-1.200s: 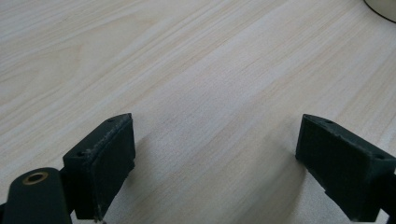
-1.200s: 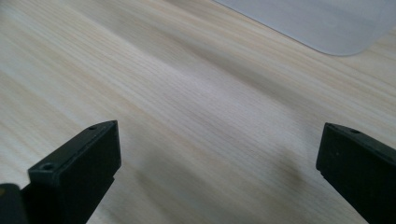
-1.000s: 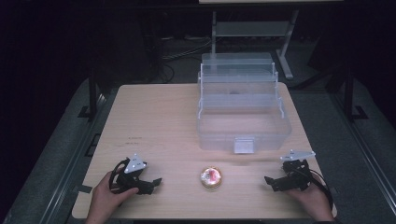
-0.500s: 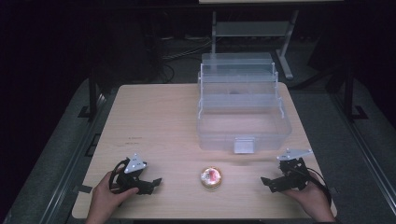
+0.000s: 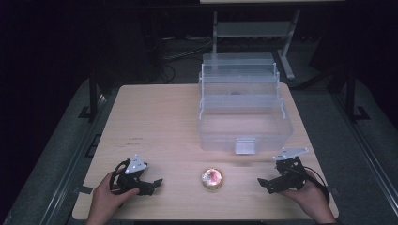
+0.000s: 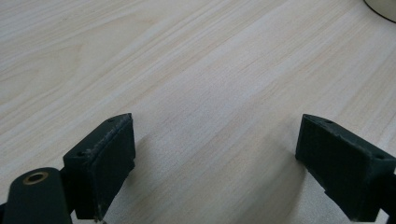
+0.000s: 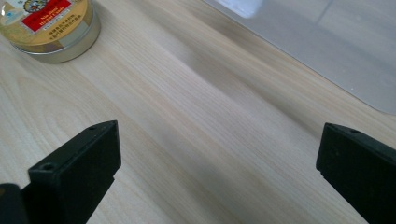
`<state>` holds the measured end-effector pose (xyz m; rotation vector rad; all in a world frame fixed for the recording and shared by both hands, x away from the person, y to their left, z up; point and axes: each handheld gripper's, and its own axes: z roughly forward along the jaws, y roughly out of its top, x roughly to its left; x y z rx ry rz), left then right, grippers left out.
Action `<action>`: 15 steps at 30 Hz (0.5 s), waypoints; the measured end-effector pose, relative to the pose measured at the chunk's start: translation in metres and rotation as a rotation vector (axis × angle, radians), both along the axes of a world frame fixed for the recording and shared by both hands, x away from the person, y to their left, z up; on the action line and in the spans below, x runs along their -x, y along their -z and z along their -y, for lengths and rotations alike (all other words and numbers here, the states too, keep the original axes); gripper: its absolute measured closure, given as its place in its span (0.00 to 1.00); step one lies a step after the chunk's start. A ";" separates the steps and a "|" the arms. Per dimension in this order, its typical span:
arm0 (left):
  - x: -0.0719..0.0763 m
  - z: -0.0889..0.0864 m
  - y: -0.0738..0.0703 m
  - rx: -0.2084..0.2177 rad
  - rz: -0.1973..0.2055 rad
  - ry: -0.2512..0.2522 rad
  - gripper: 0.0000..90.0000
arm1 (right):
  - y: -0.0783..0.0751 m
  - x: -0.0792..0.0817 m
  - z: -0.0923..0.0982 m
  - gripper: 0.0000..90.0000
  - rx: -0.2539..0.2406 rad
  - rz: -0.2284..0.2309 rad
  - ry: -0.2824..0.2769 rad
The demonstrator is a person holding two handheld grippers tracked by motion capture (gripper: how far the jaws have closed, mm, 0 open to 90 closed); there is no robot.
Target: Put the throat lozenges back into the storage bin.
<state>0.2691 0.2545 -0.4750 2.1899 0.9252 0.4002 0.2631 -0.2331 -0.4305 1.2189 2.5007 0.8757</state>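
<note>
**While the tin waits, both tools rest spread and empty**

Since the small round tin [image 5: 212, 178] sits untouched near the front edge of the surface [image 5: 159, 122], midway between the two hands, the work looks to be at its very start: an approach not yet begun. In the right gripper view the tin shows a gold rim and a red label, lying off toward the upper left of the jaws rather than between them. Neither hand has anything in it. The right tool [image 5: 271, 184] lies low on the wood with its jaws spread wide and empty, pointing roughly toward the tin; the left tool [image 5: 153, 185] does likewise from the other side, jaws released and nothing but bare wood between them. Behind the tin, well apart from it, stands a clear plastic tiered box [image 5: 241, 110] with its trays stepped open, a small latch at its front.

Judging by this layout, the next move calls for one tool to slide in and straddle the tin squarely, closing across its low wall. The likely destination is the open box.
</note>
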 end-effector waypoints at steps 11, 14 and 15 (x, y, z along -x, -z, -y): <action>0.000 0.000 0.000 0.001 0.000 0.000 0.12 | -0.003 -0.003 -0.013 0.00 0.005 -0.004 -0.045; 0.000 0.000 0.000 0.001 0.000 -0.001 0.12 | -0.004 -0.003 -0.015 0.00 0.004 -0.001 -0.050; 0.000 0.000 0.000 0.002 0.000 -0.001 0.12 | -0.005 -0.003 -0.017 0.00 0.003 -0.001 -0.054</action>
